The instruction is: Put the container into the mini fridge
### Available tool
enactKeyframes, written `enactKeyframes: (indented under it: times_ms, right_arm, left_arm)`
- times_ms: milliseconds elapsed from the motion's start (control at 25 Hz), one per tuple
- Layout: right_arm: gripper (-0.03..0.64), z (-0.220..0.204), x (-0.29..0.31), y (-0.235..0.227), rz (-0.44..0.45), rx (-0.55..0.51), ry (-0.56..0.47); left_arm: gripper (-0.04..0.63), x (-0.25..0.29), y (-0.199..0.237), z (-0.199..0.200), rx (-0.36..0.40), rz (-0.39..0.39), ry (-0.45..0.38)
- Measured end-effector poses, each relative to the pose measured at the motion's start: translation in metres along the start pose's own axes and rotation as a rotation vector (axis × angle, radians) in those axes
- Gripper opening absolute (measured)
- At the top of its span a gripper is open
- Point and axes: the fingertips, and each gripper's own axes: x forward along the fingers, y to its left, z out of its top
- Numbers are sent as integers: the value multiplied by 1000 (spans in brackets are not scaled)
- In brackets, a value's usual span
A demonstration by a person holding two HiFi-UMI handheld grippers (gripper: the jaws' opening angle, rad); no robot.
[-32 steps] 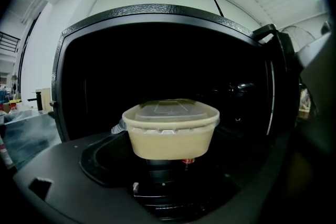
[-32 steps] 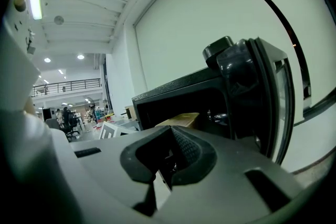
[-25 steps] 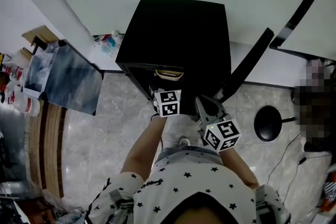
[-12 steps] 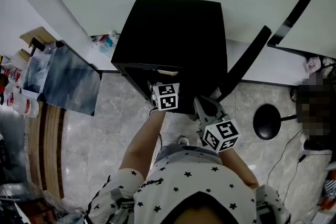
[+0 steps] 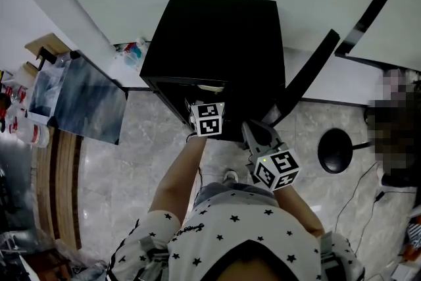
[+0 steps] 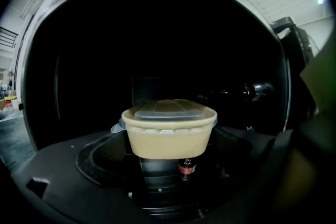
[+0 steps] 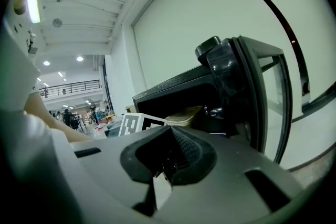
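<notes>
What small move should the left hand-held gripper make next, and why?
Probably push the container deeper into the mini fridge: the left hand-held gripper is shut on it at the opening, with dark open space ahead.

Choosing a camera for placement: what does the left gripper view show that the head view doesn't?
Left gripper view only: the container's clear lid, a small red-labelled bottle below it, the mini fridge's dark inside. Head view only: the fridge's black top, open door, right gripper. Both: the container, a sliver from above.
</notes>
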Motion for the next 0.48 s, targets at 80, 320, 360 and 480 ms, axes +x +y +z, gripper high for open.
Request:
enactKeyframes:
  times_ms: [80,320,360,480]
  right_arm:
    - [-8,-2,-2,2,-1,4,3]
    - [-6,-8,-13,12,-6,10,4]
    - [-8,-9,-15,15,-6,9,3]
    - [-8,-13,-24,24,-6,10,4]
  left_arm:
    - [511,-3,-2,0,4,-6,-11]
    - [511,-19,-7,-5,-23,-11,-6]
    - [511,-24,-7,-5,-28,-9,-9]
    - [511,-39,-7,-8,-49,-8,-12]
